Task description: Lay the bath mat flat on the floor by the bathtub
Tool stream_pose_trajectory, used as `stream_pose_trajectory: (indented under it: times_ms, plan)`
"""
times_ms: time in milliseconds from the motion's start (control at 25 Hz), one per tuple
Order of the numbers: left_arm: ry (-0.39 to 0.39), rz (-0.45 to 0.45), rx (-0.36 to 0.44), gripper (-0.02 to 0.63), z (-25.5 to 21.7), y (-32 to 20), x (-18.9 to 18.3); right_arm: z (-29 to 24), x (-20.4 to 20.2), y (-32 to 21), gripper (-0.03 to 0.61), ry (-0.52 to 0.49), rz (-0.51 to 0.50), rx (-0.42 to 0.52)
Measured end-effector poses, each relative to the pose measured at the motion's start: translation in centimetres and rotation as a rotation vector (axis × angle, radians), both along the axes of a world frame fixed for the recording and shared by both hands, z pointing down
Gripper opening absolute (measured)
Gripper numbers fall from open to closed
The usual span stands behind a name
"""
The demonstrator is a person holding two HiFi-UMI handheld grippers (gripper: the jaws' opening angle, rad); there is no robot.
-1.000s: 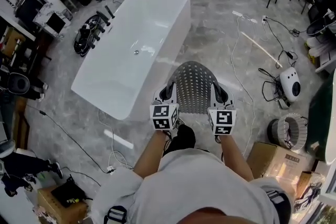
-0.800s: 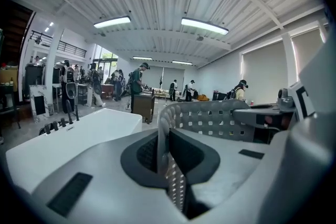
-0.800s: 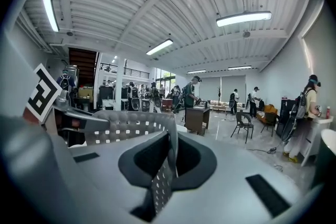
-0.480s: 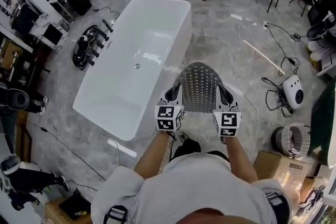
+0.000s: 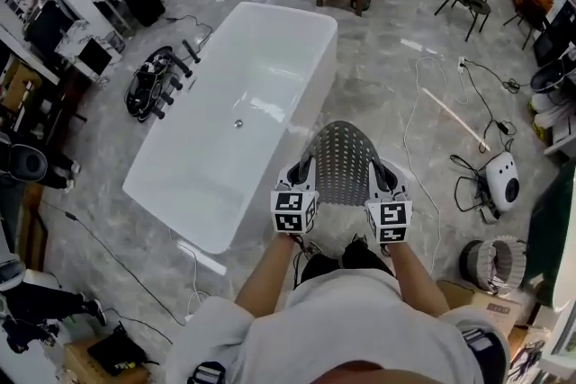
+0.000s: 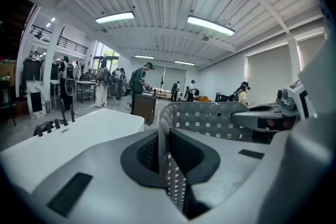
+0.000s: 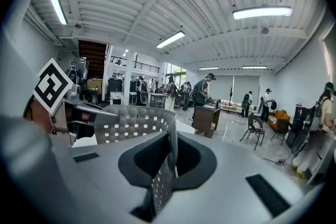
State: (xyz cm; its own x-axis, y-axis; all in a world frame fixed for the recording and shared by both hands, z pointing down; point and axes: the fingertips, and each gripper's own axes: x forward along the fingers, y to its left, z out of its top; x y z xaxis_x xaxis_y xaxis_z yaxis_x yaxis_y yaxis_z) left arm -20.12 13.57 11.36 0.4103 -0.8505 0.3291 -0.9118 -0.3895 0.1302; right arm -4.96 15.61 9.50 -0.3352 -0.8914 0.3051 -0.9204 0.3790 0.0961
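Leftmost, the white bathtub (image 5: pixel 234 117) stands on the grey floor (image 5: pixel 108 166), its basin holding only a drain fitting (image 5: pixel 238 123). Just beside the tub's right long edge, near its nearer corner, the left gripper (image 5: pixel 300 166) is clenched on the left edge of the bath mat (image 5: pixel 340 159). The grey perforated mat arches between both grippers, lifted off the floor. The right gripper (image 5: pixel 382 173) is clamped on the mat's right edge. Further right, a woven basket (image 5: pixel 493 263) sits on the floor; what is in it cannot be made out.

Only the gripper views show the mat's edge squeezed between the pads, standing on edge. Only the head view shows where the mat hangs against the tub.
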Motion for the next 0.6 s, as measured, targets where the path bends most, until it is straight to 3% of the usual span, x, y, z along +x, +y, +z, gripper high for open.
stream_pose_trajectory:
  times_ms: [240,600]
  plan:
    - [-0.024,-0.046,-0.033,0.025,2.0,-0.8,-1.0,1.7,-1.0,-1.5,0.021,-0.003,-0.044,-0.035]
    - [-0.05,-0.03,-0.115,0.025,7.7,-0.5,-0.5,7.7,-0.1,-1.2,0.021,0.01,-0.072,-0.115]
